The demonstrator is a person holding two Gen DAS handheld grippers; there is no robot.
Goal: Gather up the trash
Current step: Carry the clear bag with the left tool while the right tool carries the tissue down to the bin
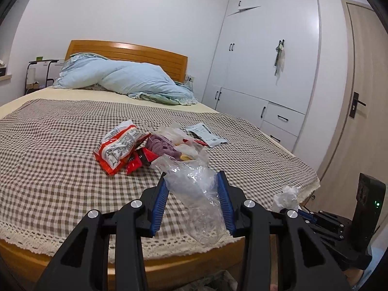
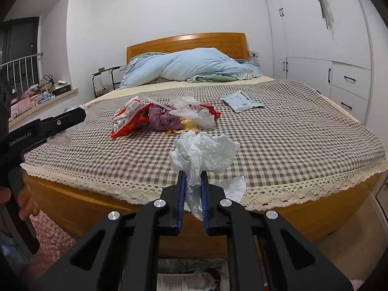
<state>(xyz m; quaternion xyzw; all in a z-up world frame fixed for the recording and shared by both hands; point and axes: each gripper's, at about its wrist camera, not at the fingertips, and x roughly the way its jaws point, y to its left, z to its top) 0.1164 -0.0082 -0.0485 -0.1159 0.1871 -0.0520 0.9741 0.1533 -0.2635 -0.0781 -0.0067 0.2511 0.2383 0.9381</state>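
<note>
Black gripper arms with blue pads fill the bottom of both views. Clamped in the left gripper (image 1: 194, 181) is a crinkly clear plastic bag (image 1: 196, 194); its long side runs the same way as the fingers, pointing out toward the bed and a bit down, with its top end sticking out past the tips. Squeezed tight in the right gripper (image 2: 192, 173) is a crumpled white tissue (image 2: 206, 152), which puffs up above the tips while a thin tail hangs down between the pads. Both things hang just over the near edge of the bed (image 2: 291, 131). A brown and white checked cover with a lace edge lies over the bed. Farther back on it sits a pile of trash: a red and white snack bag (image 1: 118, 145), a purple cloth (image 1: 160, 145), clear wrappers (image 2: 194, 114) and, a little apart, a flat grey packet (image 1: 208, 135). A blue blanket (image 2: 189, 68) is heaped by the wooden headboard (image 1: 126, 53). White cupboards (image 1: 266, 60) stand along the right wall, and a door (image 1: 359, 97) is beside them.
</note>
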